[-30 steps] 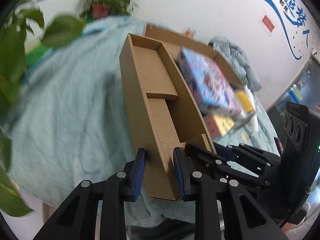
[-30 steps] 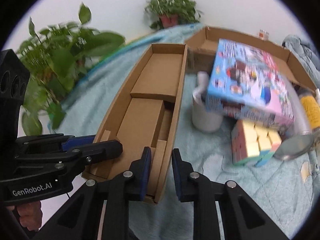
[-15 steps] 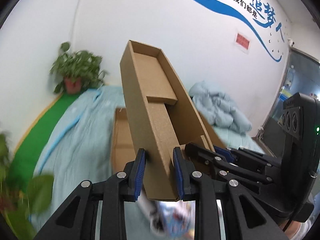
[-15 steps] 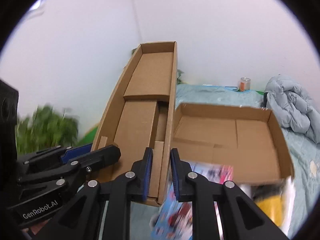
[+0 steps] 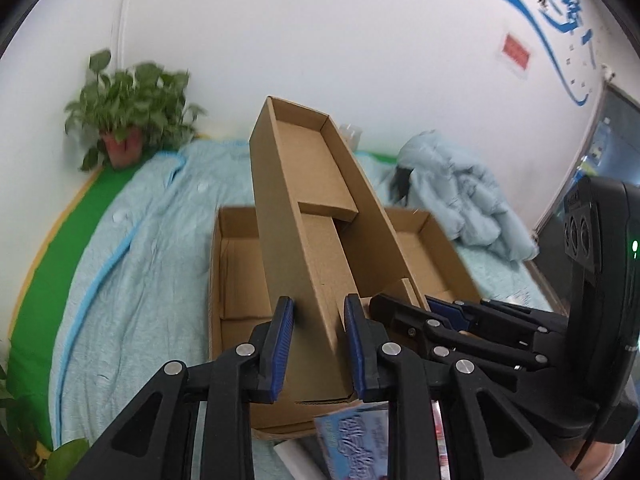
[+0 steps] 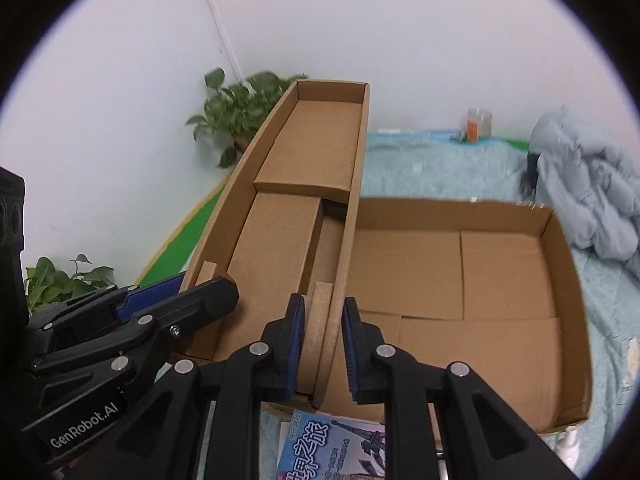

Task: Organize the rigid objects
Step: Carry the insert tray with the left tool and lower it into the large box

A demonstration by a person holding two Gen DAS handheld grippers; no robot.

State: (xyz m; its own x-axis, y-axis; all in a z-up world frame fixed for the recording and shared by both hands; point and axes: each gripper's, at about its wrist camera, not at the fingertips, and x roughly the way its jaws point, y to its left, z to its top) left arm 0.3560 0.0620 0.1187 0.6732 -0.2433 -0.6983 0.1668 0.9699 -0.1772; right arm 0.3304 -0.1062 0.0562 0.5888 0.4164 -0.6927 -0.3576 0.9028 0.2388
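Straddling both jaws, narrow carton [image 5: 320, 216]

Narrow carton [image 6: 304, 184] between right gripper [image 6: 320, 344] fingers

Colour-wise, the long narrow box [image 5: 316, 216] was plain kraft brown inside and out, same as the wide flat tray box [image 6: 472, 280] behind it. Both the left gripper [image 5: 318, 344] and the right gripper [image 6: 322, 348] were matte black with bright blue ribbed pads [image 5: 282, 344] and little silver screw heads, and there was white "GenRobot.AI" lettering on one body. The bedspread [image 5: 132, 264] was pale aqua, the mat edge [image 5: 60, 260] vivid green with a yellow-orange border. The puffy jacket [image 5: 460, 196] was light grey-blue, the wall [image 5: 320, 32] white with blue swooshes and a red sign [image 5: 516, 52]. The potted plant [image 5: 128, 116] had green leaves in a terracotta-pink pot. The booklet [image 6: 332, 448] was light blue with darker blue characters.
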